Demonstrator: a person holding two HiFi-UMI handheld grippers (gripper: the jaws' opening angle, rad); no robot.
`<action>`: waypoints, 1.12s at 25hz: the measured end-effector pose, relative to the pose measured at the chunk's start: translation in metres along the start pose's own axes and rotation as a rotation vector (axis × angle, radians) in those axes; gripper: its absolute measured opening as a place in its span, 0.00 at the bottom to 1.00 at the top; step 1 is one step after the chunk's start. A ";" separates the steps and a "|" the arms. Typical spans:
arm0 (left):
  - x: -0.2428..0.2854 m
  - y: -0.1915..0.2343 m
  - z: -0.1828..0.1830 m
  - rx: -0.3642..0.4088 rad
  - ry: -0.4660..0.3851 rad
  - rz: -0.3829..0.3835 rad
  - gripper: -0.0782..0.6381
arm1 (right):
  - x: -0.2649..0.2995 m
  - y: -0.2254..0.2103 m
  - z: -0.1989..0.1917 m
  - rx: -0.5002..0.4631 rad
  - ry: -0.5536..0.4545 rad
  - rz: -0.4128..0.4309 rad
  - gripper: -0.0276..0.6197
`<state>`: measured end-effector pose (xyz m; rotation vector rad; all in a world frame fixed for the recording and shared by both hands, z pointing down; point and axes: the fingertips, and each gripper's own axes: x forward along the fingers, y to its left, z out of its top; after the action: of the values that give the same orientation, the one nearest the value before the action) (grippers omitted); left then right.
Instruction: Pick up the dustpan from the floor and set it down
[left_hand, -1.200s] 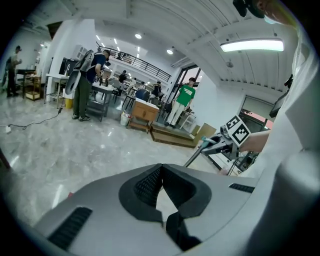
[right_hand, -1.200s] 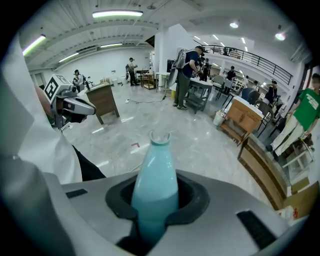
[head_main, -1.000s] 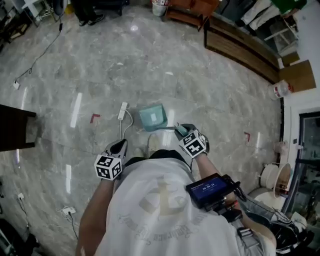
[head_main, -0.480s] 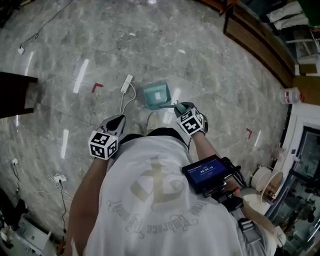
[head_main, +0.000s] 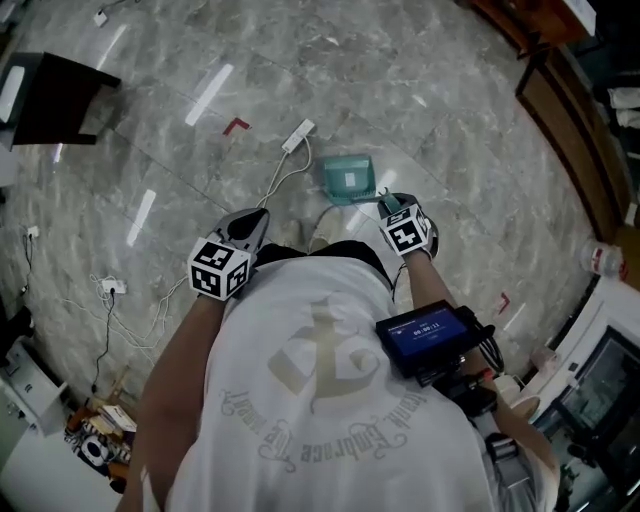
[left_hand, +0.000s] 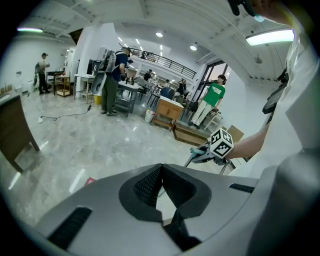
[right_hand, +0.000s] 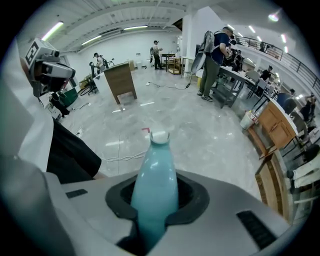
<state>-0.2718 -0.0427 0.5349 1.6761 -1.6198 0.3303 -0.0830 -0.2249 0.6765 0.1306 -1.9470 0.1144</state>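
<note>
Marble floor (head_main: 420, 110) fills the head view, with a white power strip (head_main: 298, 135) and its cable lying just left of the dustpan (head_main: 350, 178).

Right gripper (head_main: 392, 207): clamped on the teal dustpan handle (right_hand: 152, 185), which runs out between the jaws in the right gripper view. Compared with a second ago, I have lowered this gripper and the pan has gone down with it. The grip itself is unchanged.

Judgement: the set-down step is in hand and near its end. Whether the pan already touches the floor cannot be read.

Left gripper (head_main: 250, 225): jaws closed together on nothing, held beside my body, roughly where it was.
</note>
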 end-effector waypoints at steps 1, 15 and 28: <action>-0.001 0.000 -0.003 -0.015 -0.001 0.011 0.13 | 0.003 -0.002 0.002 -0.018 0.006 0.007 0.18; -0.017 0.008 -0.025 -0.149 -0.006 0.137 0.13 | 0.059 -0.025 0.021 -0.117 0.033 0.017 0.18; -0.031 0.003 -0.036 -0.198 -0.021 0.201 0.13 | 0.080 -0.022 0.002 -0.098 0.053 0.034 0.19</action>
<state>-0.2687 0.0043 0.5395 1.3775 -1.7797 0.2419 -0.1114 -0.2501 0.7501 0.0293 -1.8984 0.0437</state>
